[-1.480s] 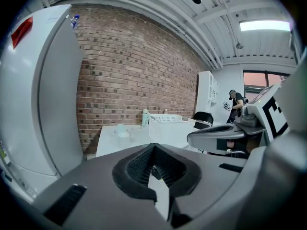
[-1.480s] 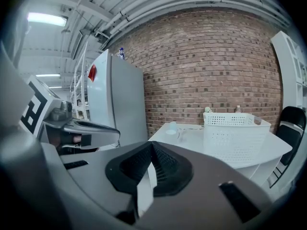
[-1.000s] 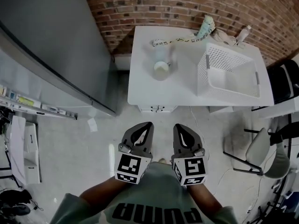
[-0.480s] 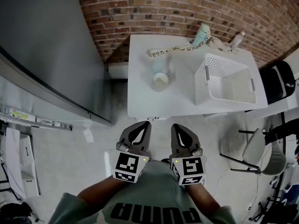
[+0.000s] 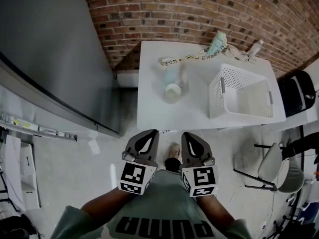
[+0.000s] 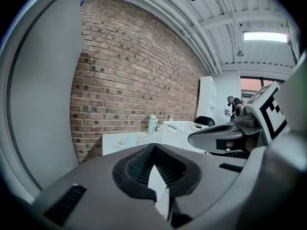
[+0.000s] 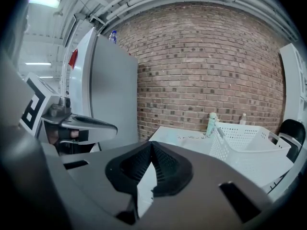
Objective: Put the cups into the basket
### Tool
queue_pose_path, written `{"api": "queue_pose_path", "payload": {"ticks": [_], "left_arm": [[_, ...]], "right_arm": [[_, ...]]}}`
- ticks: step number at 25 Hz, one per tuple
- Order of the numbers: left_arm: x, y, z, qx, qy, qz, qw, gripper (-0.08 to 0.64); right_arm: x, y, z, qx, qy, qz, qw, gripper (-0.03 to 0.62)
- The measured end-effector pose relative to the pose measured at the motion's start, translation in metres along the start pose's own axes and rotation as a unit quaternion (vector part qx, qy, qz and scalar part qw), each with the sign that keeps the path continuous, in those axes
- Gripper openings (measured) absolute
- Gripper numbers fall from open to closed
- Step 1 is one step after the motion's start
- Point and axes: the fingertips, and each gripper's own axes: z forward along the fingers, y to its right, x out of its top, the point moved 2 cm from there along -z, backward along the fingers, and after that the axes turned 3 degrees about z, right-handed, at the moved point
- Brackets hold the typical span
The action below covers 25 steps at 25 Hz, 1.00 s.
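1. Brick wall (image 5: 199, 9): runs along the table's far edge.
2. Table (image 5: 154, 108): white, set against that wall.
3. Basket (image 5: 215, 99): white, perforated, upright on the table's right half.
4. Left hand-held gripper (image 5: 152, 134) and right hand-held gripper (image 5: 187, 135): side by side over the floor, short of the table's near edge. Both clenched, pads meeting on themselves.
5. Cup (image 5: 173, 91): pale, on the table's left half, outside the basket and well apart from it.
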Motion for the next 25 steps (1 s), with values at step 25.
{"api": "queue_pose_path", "payload": {"ticks": [25], "left_arm": [[0.022,-0.006,0.123,0.098,-0.051,-0.026,0.9936,0.003]], "right_arm": [[0.029,0.096,0.096,0.114,-0.014,-0.026,0.993,0.006]]}}
